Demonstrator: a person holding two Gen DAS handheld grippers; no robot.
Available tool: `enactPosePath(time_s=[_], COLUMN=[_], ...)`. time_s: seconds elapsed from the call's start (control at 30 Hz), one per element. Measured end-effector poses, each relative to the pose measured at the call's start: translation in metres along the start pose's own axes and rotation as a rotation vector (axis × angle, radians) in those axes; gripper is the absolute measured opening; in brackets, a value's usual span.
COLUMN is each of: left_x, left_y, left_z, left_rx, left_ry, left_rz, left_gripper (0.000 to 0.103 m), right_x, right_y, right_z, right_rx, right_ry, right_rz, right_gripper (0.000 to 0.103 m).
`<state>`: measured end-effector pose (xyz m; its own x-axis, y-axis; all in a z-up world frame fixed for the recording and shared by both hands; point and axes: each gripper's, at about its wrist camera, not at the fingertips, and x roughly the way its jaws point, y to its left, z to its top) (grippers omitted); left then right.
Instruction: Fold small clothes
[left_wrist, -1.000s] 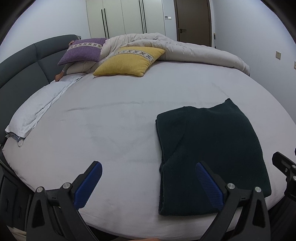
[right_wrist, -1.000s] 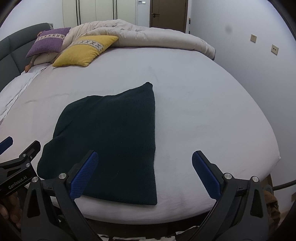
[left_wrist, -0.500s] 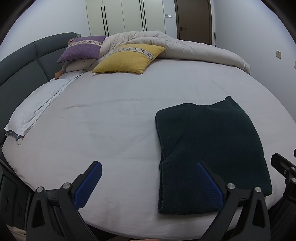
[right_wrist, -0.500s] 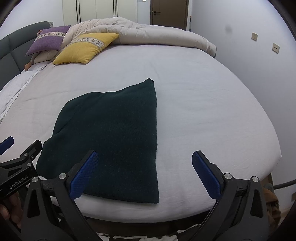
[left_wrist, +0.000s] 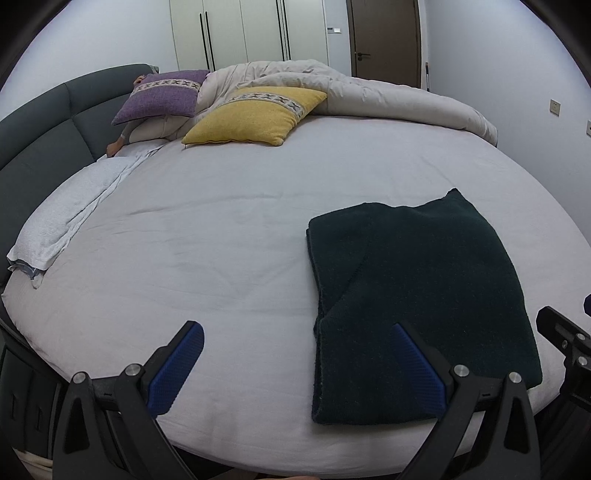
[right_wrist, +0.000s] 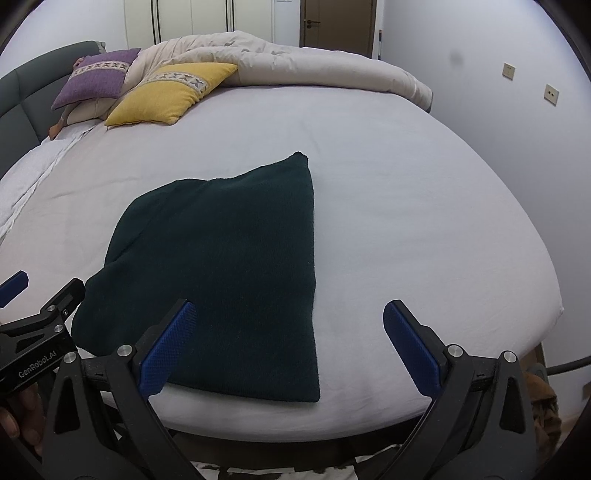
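A dark green knitted garment (left_wrist: 417, 295) (right_wrist: 229, 258) lies folded flat near the front edge of the bed (left_wrist: 221, 240). My left gripper (left_wrist: 295, 363) hovers open above the front edge, its right finger over the garment's near left part and its left finger over bare sheet. My right gripper (right_wrist: 288, 343) is open too, with its left finger over the garment's near edge and its right finger over the sheet to the right. Neither holds anything. In the right wrist view, the left gripper's body (right_wrist: 33, 332) shows at the lower left, with a hand under it.
A yellow cushion (left_wrist: 255, 114) and a purple cushion (left_wrist: 162, 96) rest at the far side by a rumpled beige duvet (left_wrist: 369, 96). A white folded sheet (left_wrist: 70, 218) lies along the left edge beside the grey headboard (left_wrist: 37, 136). Wall and door stand behind.
Both grippers have drawn back slightly and lifted, so the bed and garment sit a little lower and farther in view. The garment has not moved. Both stay open.
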<state>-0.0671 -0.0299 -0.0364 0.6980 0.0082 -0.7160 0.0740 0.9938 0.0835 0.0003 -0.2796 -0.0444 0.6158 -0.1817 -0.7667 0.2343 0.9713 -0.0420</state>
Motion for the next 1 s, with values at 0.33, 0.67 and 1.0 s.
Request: enactPosePath(time_s=[0.33, 0.67, 1.0], left_x=[0.0017, 0.0032, 0.0031], left_y=[-0.0013, -0.0008, -0.0005], left_z=[0.0012, 0.0028, 0.0027], left_rx=[-0.003, 0.003, 0.002], left_ry=[0.005, -0.001, 0.000], left_rz=[-0.005, -0.011, -0.011], left_gripper=[0.103, 0.103, 0.103], right_x=[0.0013, 0.0008, 0.0007], right_y=[0.0023, 0.0024, 0.0032], right_z=[-0.0025, -0.0032, -0.0034], right_rx=[0.000, -0.003, -0.004], right_ry=[0.002, 0.001, 0.002], right_rz=[-0.005, -0.005, -0.006], right_gripper=[0.103, 0.103, 0.103])
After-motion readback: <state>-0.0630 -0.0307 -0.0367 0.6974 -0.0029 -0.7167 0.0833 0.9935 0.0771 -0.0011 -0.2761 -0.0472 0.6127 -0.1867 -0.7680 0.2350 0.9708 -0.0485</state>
